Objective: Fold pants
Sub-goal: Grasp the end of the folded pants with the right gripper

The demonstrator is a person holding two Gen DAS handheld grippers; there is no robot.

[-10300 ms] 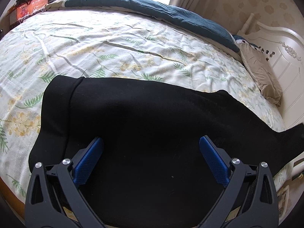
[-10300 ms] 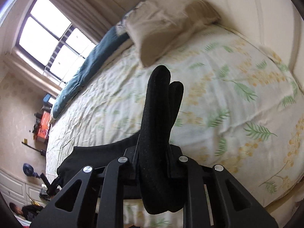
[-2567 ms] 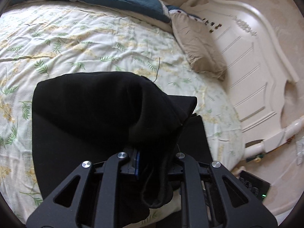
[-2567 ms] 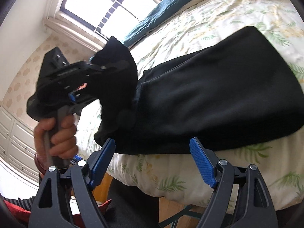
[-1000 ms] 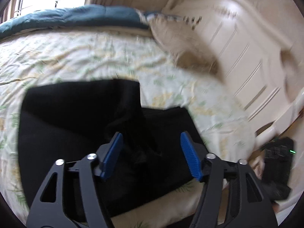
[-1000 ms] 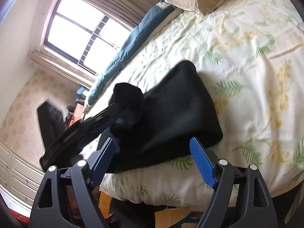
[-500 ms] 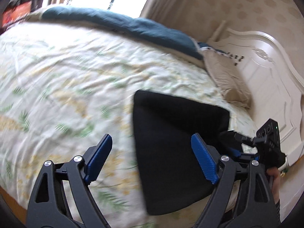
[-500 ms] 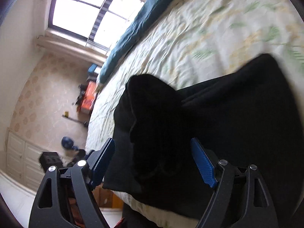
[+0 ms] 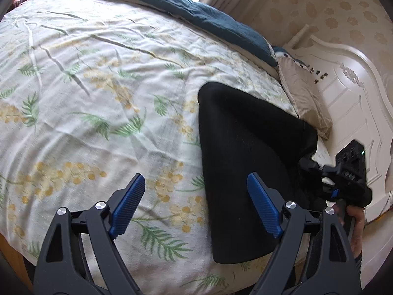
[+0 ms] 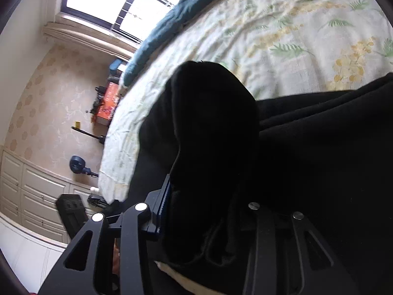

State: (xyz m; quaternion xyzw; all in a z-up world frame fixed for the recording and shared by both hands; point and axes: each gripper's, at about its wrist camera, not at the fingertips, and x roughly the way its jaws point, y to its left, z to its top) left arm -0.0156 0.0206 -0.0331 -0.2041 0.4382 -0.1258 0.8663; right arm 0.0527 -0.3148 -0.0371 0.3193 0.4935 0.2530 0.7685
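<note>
The black pants (image 9: 243, 152) lie folded into a compact shape on the right part of the floral bedspread (image 9: 86, 98), near the bed's front edge. My left gripper (image 9: 196, 206) is open and empty, above the bedspread just left of the pants. My right gripper (image 9: 316, 172) shows in the left wrist view at the pants' right edge. In the right wrist view my right gripper (image 10: 208, 204) is shut on a bunched fold of the pants (image 10: 211, 123), which stands up between its fingers.
A beige pillow (image 9: 304, 98) and a white headboard (image 9: 348, 93) are on the right. A dark teal blanket (image 9: 172, 7) lies along the far side. A cabinet (image 10: 32, 191) and a window (image 10: 118, 2) stand beyond the bed.
My left gripper let go of the pants, opened and swung left over the bedspread. My right gripper closed on a fold at the pants' edge.
</note>
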